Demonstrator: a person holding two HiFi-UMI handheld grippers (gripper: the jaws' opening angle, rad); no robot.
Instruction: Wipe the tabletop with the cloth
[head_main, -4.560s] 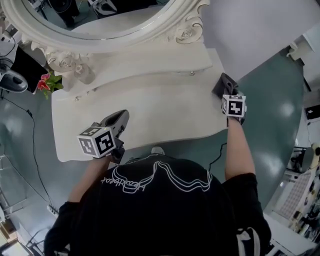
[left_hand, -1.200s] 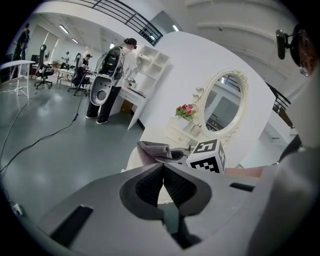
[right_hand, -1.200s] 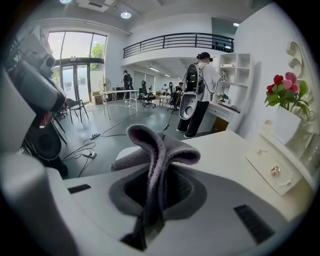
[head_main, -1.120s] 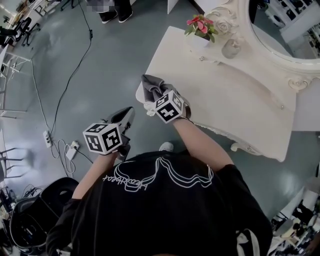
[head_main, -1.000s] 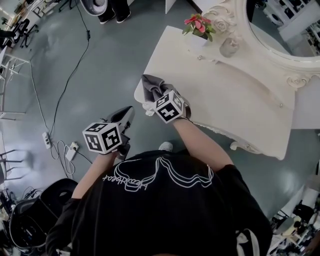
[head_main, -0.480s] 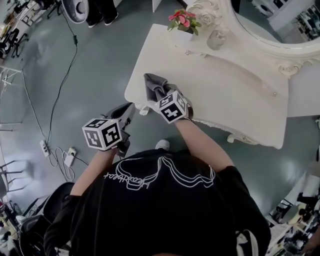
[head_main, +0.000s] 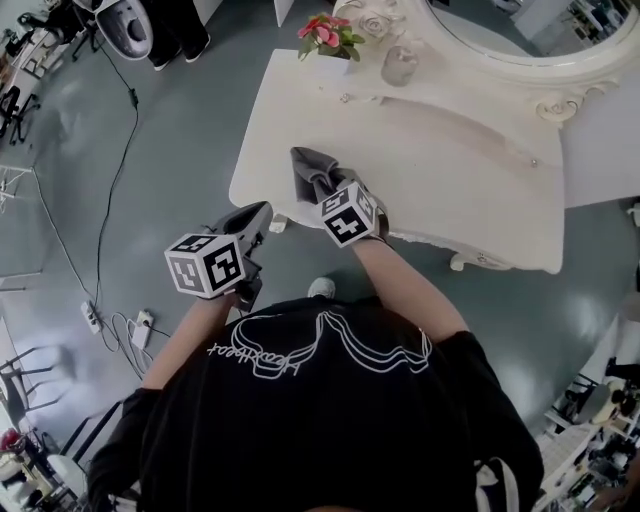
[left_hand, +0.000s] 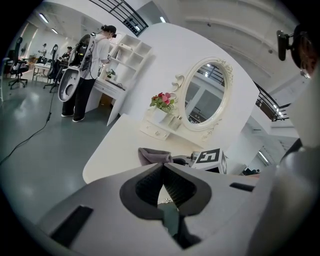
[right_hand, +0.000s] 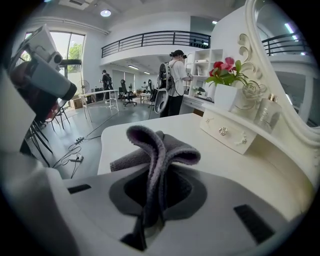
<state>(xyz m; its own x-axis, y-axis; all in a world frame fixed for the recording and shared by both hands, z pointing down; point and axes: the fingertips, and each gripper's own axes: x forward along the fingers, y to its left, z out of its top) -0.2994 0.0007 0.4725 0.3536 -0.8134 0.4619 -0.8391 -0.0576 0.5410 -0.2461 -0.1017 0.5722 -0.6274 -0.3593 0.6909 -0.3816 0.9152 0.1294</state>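
Near the rounded end of the tabletop (head_main: 450, 170), toward the front edge from the flower pot (head_main: 330, 38), the right tool (head_main: 330, 188) is clenched on a grey cloth (head_main: 308, 165). The cloth is plush and fleecy. It is pinched at its middle, so it stands up in a looped fold beyond the jaws, with a flap trailing toward the white surface. Whether that flap lies flat I can't quite tell. To wipe well, I'd judge the tool should tip lower so more cloth bears down, then sweep in overlapping passes away from the flower pot, minding the edge. The left tool (head_main: 250, 222) hangs off the tabletop over the floor, its jaws closed together on nothing.
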